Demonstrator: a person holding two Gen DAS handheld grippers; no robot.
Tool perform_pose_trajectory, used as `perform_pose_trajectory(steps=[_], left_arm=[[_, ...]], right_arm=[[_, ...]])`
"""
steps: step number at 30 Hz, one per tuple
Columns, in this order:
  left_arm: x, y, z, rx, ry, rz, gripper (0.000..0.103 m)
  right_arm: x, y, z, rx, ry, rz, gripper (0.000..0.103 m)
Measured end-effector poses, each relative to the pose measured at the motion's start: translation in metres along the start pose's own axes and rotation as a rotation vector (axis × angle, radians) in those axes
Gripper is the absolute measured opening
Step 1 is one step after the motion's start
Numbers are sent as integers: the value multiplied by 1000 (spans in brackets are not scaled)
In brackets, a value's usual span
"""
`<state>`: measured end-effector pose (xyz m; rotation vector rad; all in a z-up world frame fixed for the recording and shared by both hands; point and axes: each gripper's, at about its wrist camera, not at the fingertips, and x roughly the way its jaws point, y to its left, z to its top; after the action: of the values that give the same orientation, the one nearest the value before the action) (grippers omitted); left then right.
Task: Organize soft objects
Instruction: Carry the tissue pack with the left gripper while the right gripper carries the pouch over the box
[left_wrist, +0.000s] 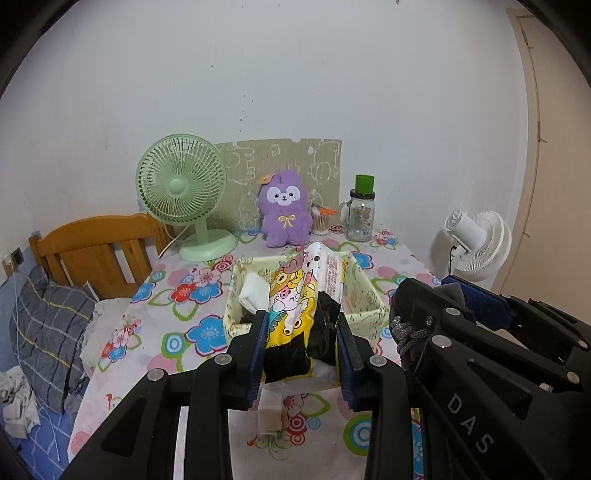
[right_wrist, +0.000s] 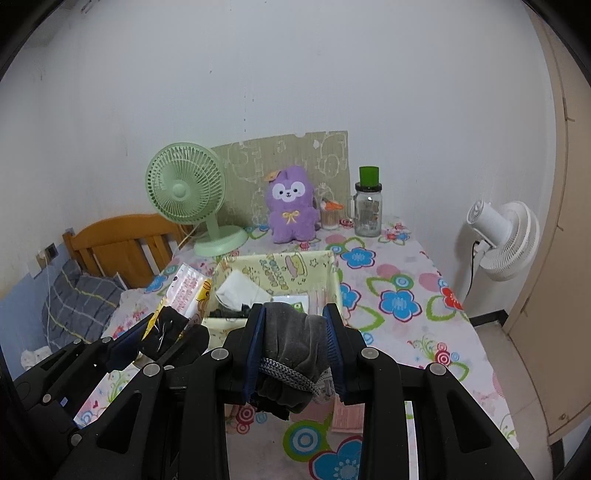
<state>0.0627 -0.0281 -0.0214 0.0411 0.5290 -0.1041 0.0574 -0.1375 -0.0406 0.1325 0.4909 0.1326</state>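
My left gripper (left_wrist: 301, 328) is shut on a cartoon-printed yellow plastic packet (left_wrist: 295, 295) with black cloth inside, held just in front of a pale yellow fabric storage box (left_wrist: 364, 286). The packet also shows in the right wrist view (right_wrist: 188, 291), left of the box (right_wrist: 295, 258). My right gripper (right_wrist: 295, 328) is shut on a bundle of grey cloth with a drawstring (right_wrist: 295, 339), held above the table near the box's front edge. The box holds a white folded item (right_wrist: 240, 290) and dark items. A purple plush toy (left_wrist: 283, 208) sits at the table's back.
A floral tablecloth (right_wrist: 399, 302) covers the table. A green desk fan (left_wrist: 183, 192), a glass jar with green lid (left_wrist: 361, 212) and a cotton swab cup (left_wrist: 320, 219) stand at the back. A white fan (right_wrist: 506, 236) stands right. A wooden bed (left_wrist: 96, 247) lies left.
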Motion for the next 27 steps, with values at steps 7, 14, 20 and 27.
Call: perform_pose_trajectory(steps=[7, 14, 20, 27], left_arm=[[6, 0, 12, 13, -11, 5, 34], [20, 4, 24, 24, -16, 10, 34], [37, 9, 31, 21, -11, 13, 34], [60, 12, 38, 19, 0, 22, 34]], right_arm=[[7, 2, 12, -7, -10, 6, 35], [22, 3, 23, -3, -15, 6, 35], [40, 3, 32, -4, -9, 5, 35], [65, 3, 43, -6, 5, -3, 35]])
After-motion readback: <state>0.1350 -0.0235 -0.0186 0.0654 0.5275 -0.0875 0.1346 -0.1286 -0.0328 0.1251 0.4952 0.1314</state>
